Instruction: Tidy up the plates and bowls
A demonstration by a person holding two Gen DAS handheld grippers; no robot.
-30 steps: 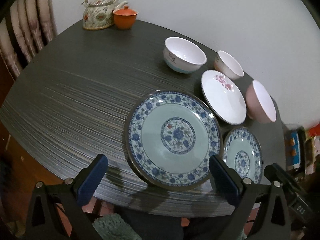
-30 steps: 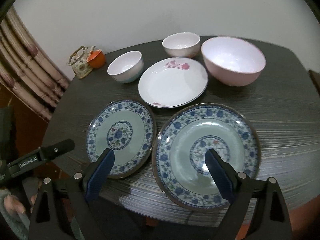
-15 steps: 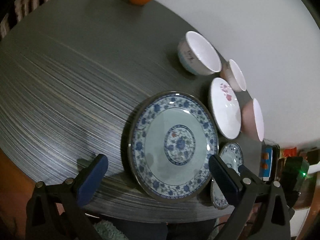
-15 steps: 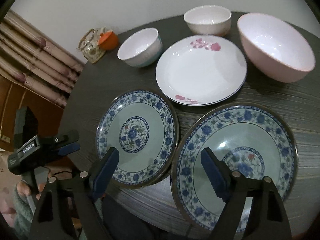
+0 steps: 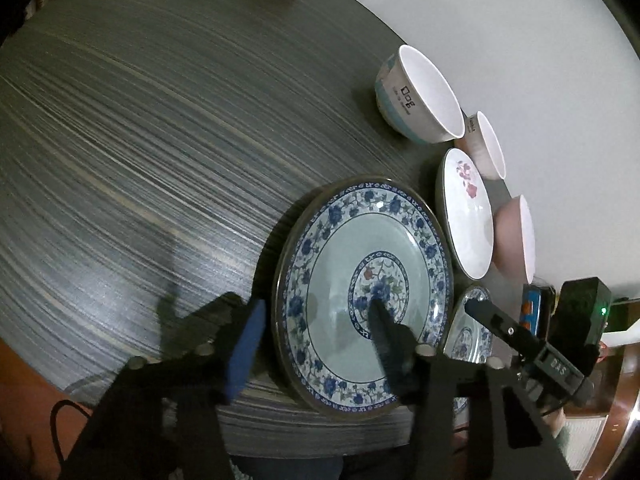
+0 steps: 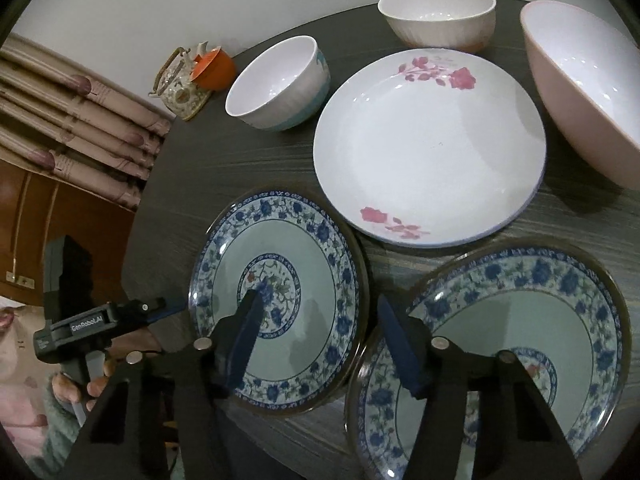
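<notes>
Nearest, at 6 o'clock on the dark table (image 6: 580,220): left gripper (image 5: 316,312) straddling the rim of the left blue-patterned plate (image 5: 360,248), fingers released, grasping nothing. Right gripper (image 6: 320,312) likewise spread and empty, spanning the gap toward the right blue-patterned plate (image 6: 520,312). Beyond, at 12, a white rose plate (image 6: 428,148); farther, at 10 a teal-banded bowl (image 6: 280,80), at 12 a cream bowl (image 6: 436,16), at 2 a pink bowl (image 6: 592,92).

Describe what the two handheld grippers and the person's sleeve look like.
Both grippers, left and right, are black angular frames with silver bolts and blue-padded fingers. The left body carries white "GenRoboLAI" lettering. The sleeve is fuzzy pale green.
</notes>
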